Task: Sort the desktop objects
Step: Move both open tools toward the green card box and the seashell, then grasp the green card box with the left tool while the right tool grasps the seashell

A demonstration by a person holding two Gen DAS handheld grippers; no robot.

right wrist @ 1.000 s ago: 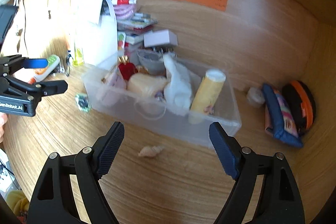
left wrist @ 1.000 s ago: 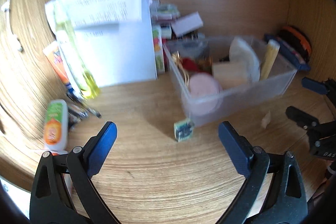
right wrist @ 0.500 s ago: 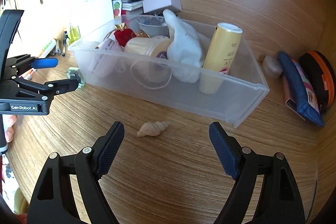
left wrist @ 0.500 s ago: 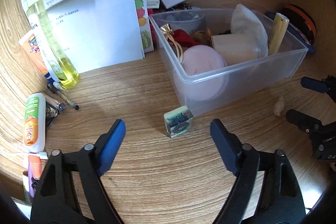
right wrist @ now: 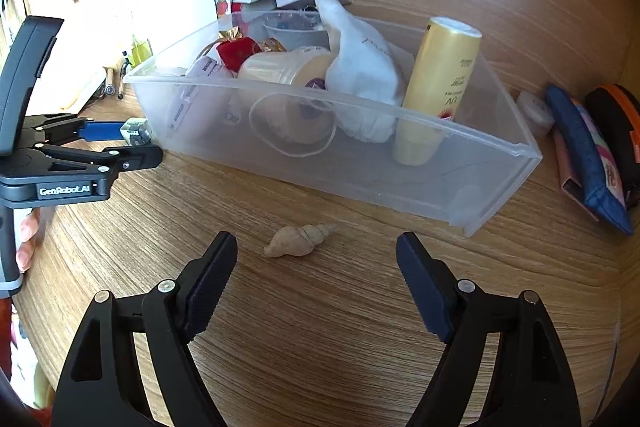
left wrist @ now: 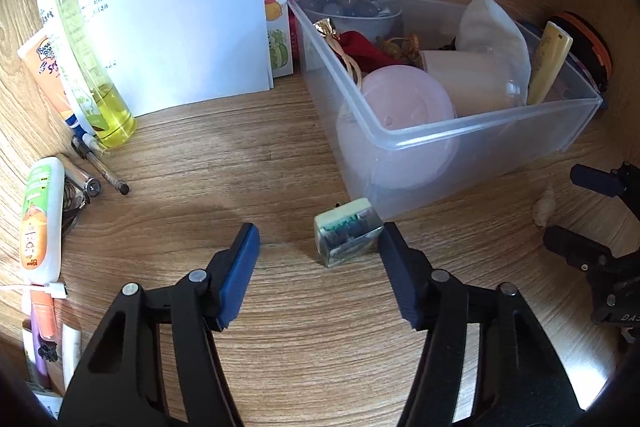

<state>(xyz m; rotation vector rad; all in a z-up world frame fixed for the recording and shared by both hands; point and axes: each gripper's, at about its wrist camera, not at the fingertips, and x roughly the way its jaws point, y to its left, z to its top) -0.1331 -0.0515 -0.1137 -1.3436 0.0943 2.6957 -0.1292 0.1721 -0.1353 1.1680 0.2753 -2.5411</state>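
Note:
A small clear block with green and dark bits inside lies on the wooden desk, just in front of the clear plastic bin. My left gripper straddles it with jaws closing. The block sits close by the right finger, and a wide gap stays on the left side. A pale spiral shell lies in front of the bin, between the fingertips of my right gripper, whose jaws are closing slightly without touching it. The right wrist view also shows the left gripper around the block.
The bin holds a pink lid, a cream jar, a white cloth and a yellow tube. A yellow bottle, tubes, pens and white paper stand left. Pouches lie right.
Both grippers have come down and closer to the desk. The left jaws have narrowed a lot around the clear block. The shell now lies between the right fingertips.

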